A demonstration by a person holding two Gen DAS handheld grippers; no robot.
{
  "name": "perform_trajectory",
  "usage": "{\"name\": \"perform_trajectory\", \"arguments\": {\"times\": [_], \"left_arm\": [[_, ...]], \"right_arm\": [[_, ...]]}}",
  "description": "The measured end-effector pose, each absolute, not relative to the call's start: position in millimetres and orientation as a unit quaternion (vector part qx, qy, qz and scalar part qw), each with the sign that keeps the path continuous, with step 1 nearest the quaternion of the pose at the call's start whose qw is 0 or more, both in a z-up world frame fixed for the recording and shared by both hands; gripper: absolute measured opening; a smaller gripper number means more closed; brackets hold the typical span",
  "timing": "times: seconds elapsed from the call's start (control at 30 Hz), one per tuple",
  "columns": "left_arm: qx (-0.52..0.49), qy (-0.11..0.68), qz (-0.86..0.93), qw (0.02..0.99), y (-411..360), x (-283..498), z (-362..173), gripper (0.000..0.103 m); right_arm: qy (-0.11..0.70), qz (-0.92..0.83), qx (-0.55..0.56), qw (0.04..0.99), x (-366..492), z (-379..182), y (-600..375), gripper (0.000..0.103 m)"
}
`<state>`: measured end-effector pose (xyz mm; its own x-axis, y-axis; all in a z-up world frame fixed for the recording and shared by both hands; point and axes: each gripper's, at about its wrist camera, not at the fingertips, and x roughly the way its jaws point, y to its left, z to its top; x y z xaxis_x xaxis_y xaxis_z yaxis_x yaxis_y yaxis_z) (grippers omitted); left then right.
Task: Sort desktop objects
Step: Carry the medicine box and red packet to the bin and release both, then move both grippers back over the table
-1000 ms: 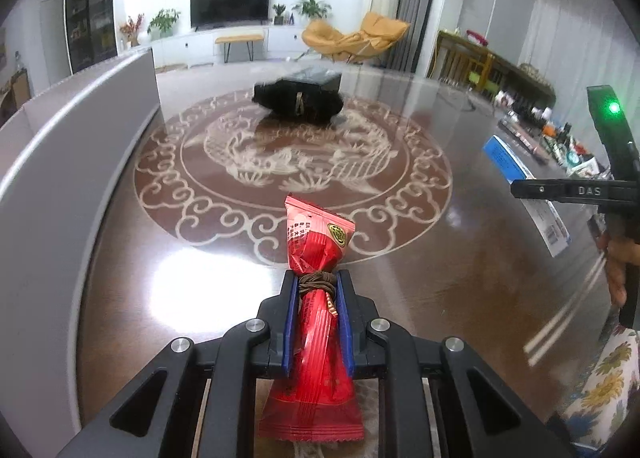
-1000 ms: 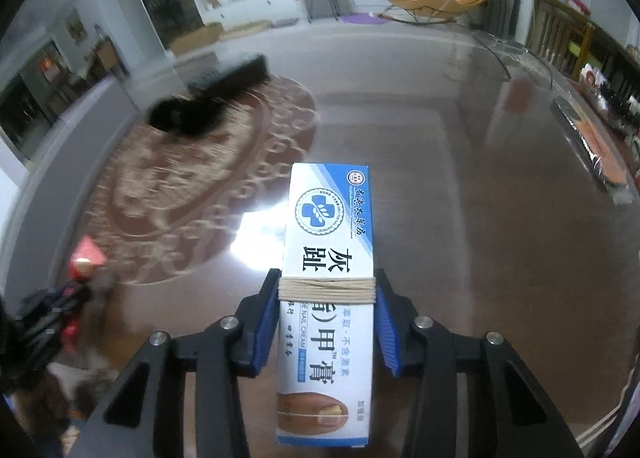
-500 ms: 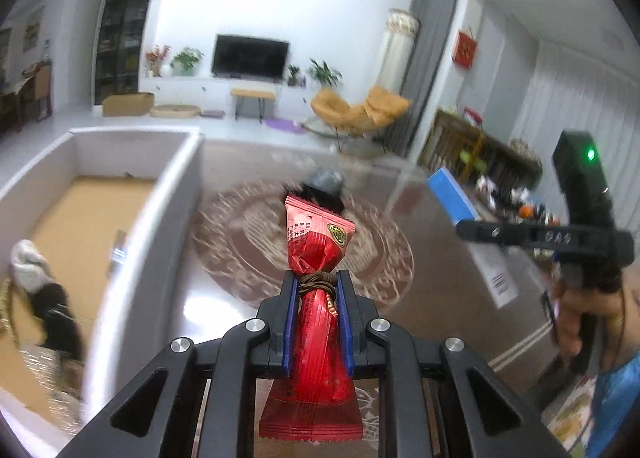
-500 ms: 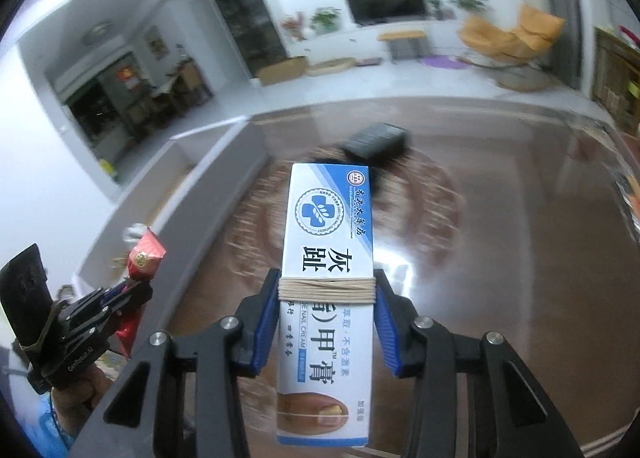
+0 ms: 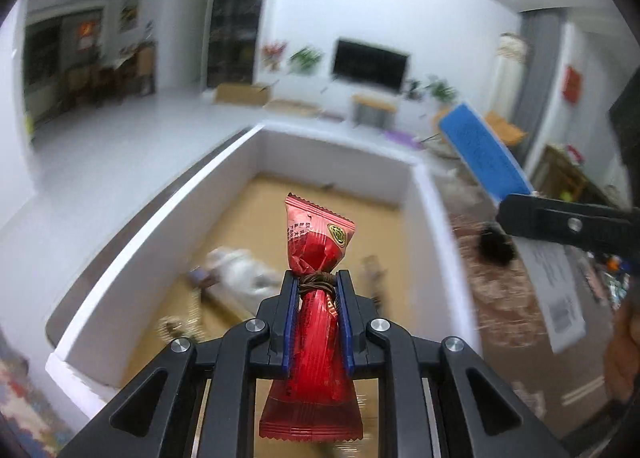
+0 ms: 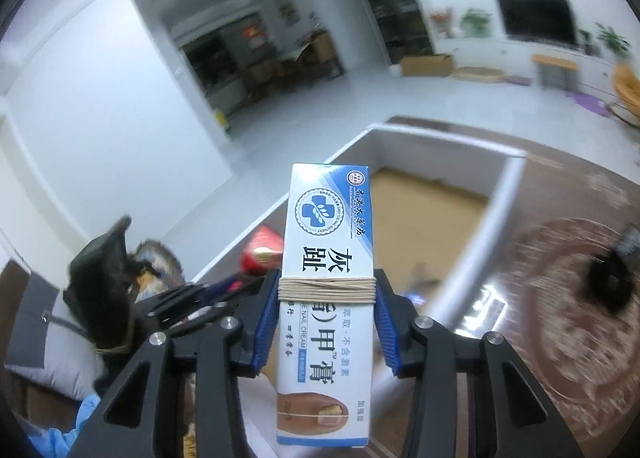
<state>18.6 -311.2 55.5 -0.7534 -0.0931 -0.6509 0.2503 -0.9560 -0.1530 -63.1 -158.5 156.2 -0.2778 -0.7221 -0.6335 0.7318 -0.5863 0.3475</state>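
My left gripper [image 5: 317, 286] is shut on a red snack packet [image 5: 316, 258] and holds it in the air over the white-walled box [image 5: 144, 230]. My right gripper [image 6: 327, 286] is shut on a blue-and-white nail cream carton [image 6: 326, 242], raised beside the same box [image 6: 476, 242]. The carton [image 5: 484, 150] and the right gripper show at the right of the left wrist view. The left gripper with the red packet [image 6: 262, 250] shows at the left of the right wrist view.
The box has a brown floor with a white cloth-like item [image 5: 240, 270] and small blurred items. A black object [image 6: 612, 278] sits on the dark patterned table [image 6: 560, 298] to the right of the box.
Both grippers have swung left from over the patterned table to the white box, carrying the packet and the carton. Both grips are unchanged.
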Motion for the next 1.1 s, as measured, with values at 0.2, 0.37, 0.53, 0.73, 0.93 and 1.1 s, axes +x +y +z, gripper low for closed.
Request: {"name": "perform_trajectory", "arguments": {"times": [0.2,0.37,0.53,0.73,0.93,1.1], "left_arm": [[0.414,0.126,-0.895,0.110,-343,3,15,0.020],[0.442,0.142,-0.874,0.144,-352,-1,2,0.068],[0.405,0.114,-0.887,0.189,-348,4,13,0.100],[0.364,0.138,-0.895,0.218,-352,24,19,0.100],[0.304,0.138,-0.921,0.198,-310,48,47,0.100],[0.273,0.125,-0.947,0.115,-241,55,76,0.101]], "right_arm": [[0.085,-0.787,0.418,0.445,-60,103,-231,0.045],[0.132,-0.781,0.438,0.425,-61,69,-249,0.076],[0.119,-0.798,0.409,0.427,-60,76,-230,0.091],[0.087,-0.836,0.341,0.421,-61,106,-183,0.095],[0.100,-0.890,0.270,0.354,-55,115,-96,0.102],[0.135,-0.913,0.289,0.252,-74,68,12,0.103]]}}
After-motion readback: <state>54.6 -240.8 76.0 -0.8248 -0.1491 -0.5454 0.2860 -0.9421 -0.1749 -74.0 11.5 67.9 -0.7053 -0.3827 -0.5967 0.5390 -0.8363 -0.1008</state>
